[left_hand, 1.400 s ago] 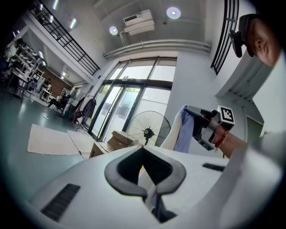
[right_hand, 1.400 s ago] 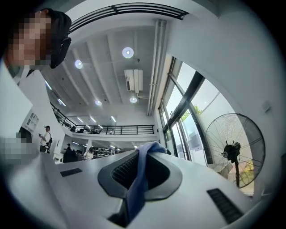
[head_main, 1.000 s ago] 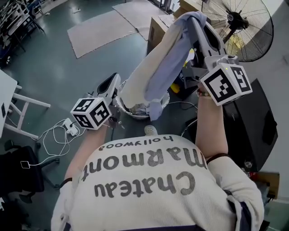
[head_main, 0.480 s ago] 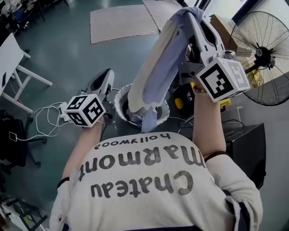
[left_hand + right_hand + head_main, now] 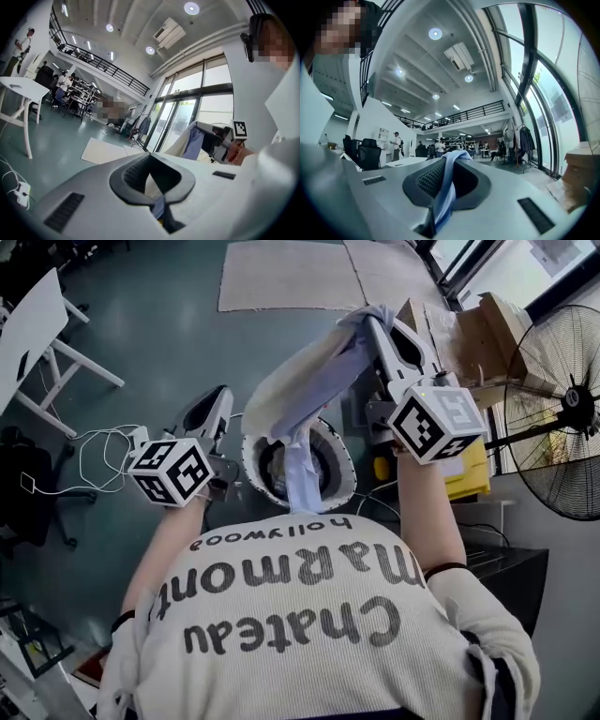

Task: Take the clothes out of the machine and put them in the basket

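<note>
My right gripper is shut on a cream and light-blue garment, held high and about level. The garment drapes down from the jaws, and its lower end hangs into the round white basket on the floor in front of the person. In the right gripper view a blue fold is pinched between the pads of that gripper. My left gripper hovers just left of the basket, jaws together and holding nothing. In the left gripper view, the garment shows beyond the left gripper.
A big standing fan and cardboard boxes are at the right. A yellow object and a black cabinet sit near the right arm. A white table and a cable lie at the left, floor mats beyond.
My right gripper has come down and forward with the garment, so the cloth hangs lower into the basket. The left gripper shifted slightly beside the basket. The head view swung left.
</note>
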`<state>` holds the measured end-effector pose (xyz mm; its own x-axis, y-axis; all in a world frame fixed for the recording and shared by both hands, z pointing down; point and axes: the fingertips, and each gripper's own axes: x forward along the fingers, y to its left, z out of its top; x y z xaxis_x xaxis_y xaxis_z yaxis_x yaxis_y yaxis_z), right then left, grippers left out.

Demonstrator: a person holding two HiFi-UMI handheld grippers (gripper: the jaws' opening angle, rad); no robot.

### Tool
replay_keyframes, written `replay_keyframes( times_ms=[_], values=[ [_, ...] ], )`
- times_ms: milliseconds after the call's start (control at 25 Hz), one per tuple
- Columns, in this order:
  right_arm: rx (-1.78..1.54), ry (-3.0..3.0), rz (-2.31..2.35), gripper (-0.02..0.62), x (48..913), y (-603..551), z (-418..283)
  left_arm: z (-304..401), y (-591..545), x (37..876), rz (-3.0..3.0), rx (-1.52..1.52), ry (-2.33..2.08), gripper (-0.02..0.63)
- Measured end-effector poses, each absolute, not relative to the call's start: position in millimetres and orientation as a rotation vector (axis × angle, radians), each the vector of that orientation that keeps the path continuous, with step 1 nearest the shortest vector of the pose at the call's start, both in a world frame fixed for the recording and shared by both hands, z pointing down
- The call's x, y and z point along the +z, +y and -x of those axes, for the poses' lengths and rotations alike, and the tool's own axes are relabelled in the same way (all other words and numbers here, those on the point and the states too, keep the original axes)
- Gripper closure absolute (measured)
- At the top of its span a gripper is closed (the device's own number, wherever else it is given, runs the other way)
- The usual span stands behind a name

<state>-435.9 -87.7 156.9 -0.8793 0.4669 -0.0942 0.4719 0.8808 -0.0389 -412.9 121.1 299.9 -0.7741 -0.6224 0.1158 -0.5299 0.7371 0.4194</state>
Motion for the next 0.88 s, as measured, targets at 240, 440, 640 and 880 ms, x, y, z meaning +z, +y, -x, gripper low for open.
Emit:
replay_keyframes(
  times_ms=[240, 440, 640, 880],
  values=[
    [-0.147, 3.121, -0.846, 0.552, 243.9, -106.3, 425.7, 419.5, 128.8, 311.4, -0.83, -0.522, -2.687, 0.598],
    [-0.211, 3.271, -0.835, 0.552, 305.8, -118.6, 412.0, 417.4, 123.2, 325.0, -0.818, -0.515, -2.653, 0.598],
    [-0.201, 3.362, -0.842, 0.552, 345.5, -120.0, 400.8, 412.2, 110.0, 338.2, -0.833, -0.527, -2.607, 0.598],
    [-0.271, 3.464, -0.853, 0.551, 395.2, -132.8, 391.2, 401.2, 96.3, 355.0, -0.816, -0.519, -2.576, 0.598]
  ],
)
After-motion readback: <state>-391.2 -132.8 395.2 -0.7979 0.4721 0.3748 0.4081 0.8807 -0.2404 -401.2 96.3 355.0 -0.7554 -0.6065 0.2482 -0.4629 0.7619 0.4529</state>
